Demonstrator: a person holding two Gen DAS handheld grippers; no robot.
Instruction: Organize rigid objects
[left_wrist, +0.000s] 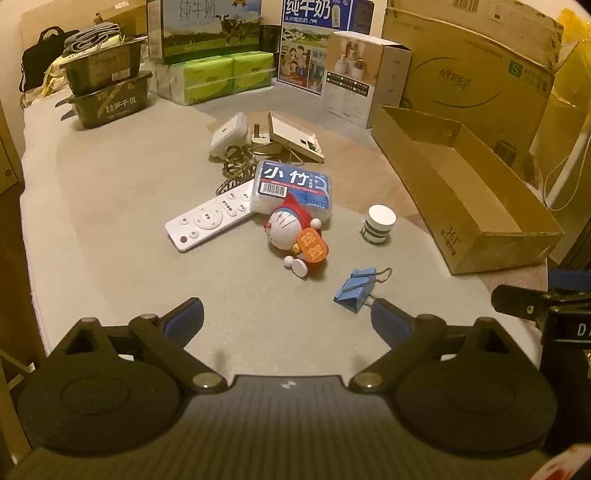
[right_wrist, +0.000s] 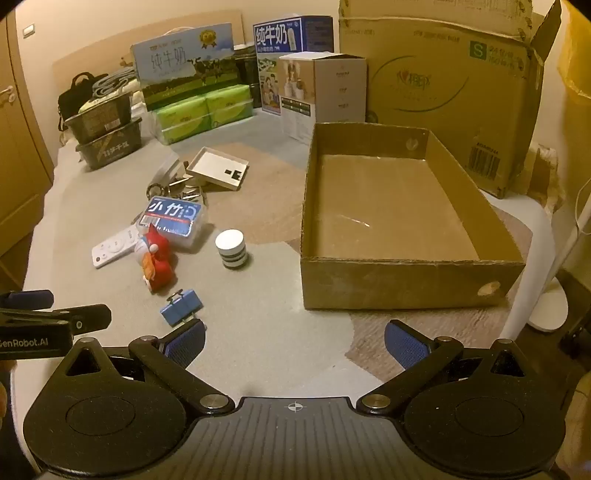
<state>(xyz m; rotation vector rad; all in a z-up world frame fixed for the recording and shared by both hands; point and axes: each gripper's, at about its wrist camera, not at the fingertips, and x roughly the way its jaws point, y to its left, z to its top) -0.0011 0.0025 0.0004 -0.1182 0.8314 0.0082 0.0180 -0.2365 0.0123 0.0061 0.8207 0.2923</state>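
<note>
Clutter sits mid-frame on the grey mat (left_wrist: 110, 229) in my left wrist view: a white remote control (left_wrist: 207, 221), a blue-labelled plastic box (left_wrist: 291, 190) leaning over a Doraemon figurine (left_wrist: 295, 236) lying on its side, a small white-capped jar (left_wrist: 378, 223) standing apart to the right, and a blue binder clip (left_wrist: 356, 290) nearer the bottom. Behind them I see a white adapter (left_wrist: 229, 134), a shallow beige tray (left_wrist: 295, 138) and a tangle of keys (left_wrist: 236, 166). My left gripper (left_wrist: 287, 319) hangs above the mat, jaws spread wide, nothing between them; its right fingertip lies just beside the clip. My right gripper (right_wrist: 294, 339) is likewise spread and empty. The empty cardboard box (right_wrist: 406, 284) fills the right centre of that view.
</note>
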